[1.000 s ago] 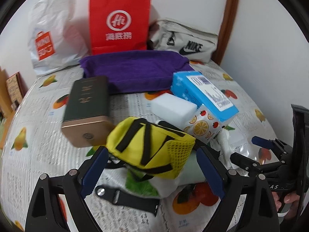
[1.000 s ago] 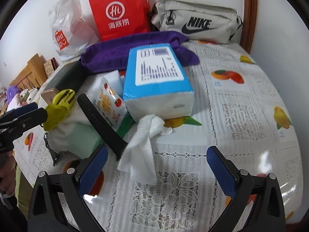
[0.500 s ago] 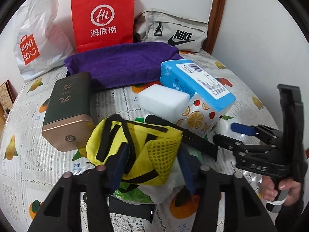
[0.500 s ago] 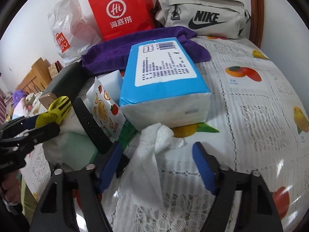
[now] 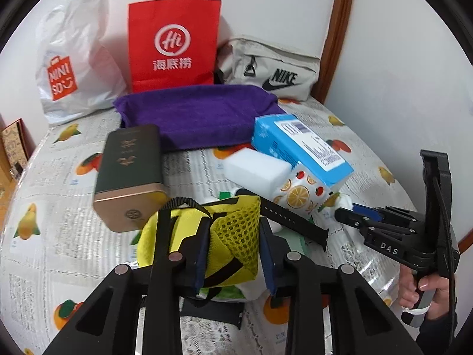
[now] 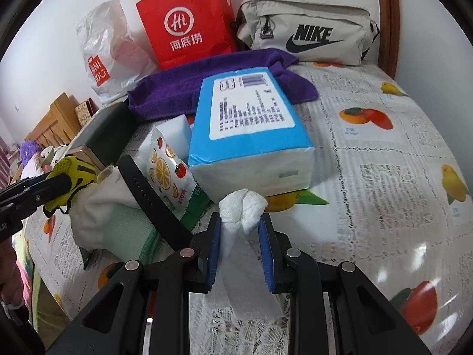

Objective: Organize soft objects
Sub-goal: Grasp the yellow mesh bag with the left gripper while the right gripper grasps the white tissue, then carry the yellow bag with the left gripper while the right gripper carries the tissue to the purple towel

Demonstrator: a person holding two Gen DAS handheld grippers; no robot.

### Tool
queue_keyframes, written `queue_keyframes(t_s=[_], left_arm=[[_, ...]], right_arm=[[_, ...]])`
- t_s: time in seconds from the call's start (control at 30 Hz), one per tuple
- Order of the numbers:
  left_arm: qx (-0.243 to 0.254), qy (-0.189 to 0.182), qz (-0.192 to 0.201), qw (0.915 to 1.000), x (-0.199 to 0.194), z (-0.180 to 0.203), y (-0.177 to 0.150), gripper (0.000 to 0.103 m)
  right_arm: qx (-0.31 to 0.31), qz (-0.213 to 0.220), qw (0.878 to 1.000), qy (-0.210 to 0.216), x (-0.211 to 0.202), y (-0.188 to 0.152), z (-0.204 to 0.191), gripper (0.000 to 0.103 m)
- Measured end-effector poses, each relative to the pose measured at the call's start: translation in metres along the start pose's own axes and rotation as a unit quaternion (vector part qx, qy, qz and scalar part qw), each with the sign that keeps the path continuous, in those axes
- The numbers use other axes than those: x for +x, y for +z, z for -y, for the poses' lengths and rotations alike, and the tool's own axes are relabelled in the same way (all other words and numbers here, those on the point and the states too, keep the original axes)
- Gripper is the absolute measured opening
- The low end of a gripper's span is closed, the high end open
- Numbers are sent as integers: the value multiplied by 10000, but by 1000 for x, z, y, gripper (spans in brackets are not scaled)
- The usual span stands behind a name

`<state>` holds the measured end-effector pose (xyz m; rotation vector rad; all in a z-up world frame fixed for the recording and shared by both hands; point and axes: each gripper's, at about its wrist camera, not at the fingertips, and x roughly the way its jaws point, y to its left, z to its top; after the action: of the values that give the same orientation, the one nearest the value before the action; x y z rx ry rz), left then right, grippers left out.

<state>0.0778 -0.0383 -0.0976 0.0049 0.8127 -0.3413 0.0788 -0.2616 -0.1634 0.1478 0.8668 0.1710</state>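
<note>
Landmark for all places: blue tissue pack, lying flat mid-tabletop, its long axis running from the camera toward the wall.

1. Right gripper. Nearest item in the right wrist view, just in front of the pack's near short end. Fingers have just been closing and now pinch a crumpled white tissue between the blue pads; the wad bulges above the tips, a loose tail hangs toward the camera. The tissue's long axis runs along the fingers, so a lift straight back would, in my judgement, carry it clear of the pack.

2. Left gripper. In front of and left of the pack. Fingers have just been closing and now clamp a yellow mesh pouch with black straps, pressed in at both sides. The pouch sits on a pale green-and-white cloth, beside a black strap that slants across the heap.

3. Fruit-print packet. Leaning against the pack's left near corner.

4. White block. Left of the pack, touching it or nearly so.

5. Dark green tin with gold end. Well left of the pack.

6. Purple towel. Behind the pack, its edge touching or under the far end.

7. Red paper bag, white plastic bag, beige Nike pouch. Farthest, against the wall behind the towel.

Each hand is nearer its own piece; neither needs to cross.
</note>
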Motion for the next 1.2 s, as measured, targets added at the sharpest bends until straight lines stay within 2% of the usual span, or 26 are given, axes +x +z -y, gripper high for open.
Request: queue_keyframes(t_s=[0.4,0.47,0.63,0.9,1.1,1.2], left_arm=[[-262,258,320,9988,-39,-23,10,28],[-273,378,334,9984,-43,-25,13,28],[-432,408,354,9976,-49,-35,24,28],[-457,580,358,9966,-46,-42,45,28],[-514,693,333,9957,-36,-54,70,28],[-528,763,314,9952,-30,-60,84,28]], right_arm=[[-56,181,9998,-65,-29,9,-5,25],[-95,213,9997,-69,-36,13,-7,25],[-212,317,9992,-104,-50,26,-13,25],[-329,429,9985,-4,-53,58,-21,25],[-396,385,9982,221,-40,92,-26,25],[-540,421,9975,198,-33,110,-32,25]])
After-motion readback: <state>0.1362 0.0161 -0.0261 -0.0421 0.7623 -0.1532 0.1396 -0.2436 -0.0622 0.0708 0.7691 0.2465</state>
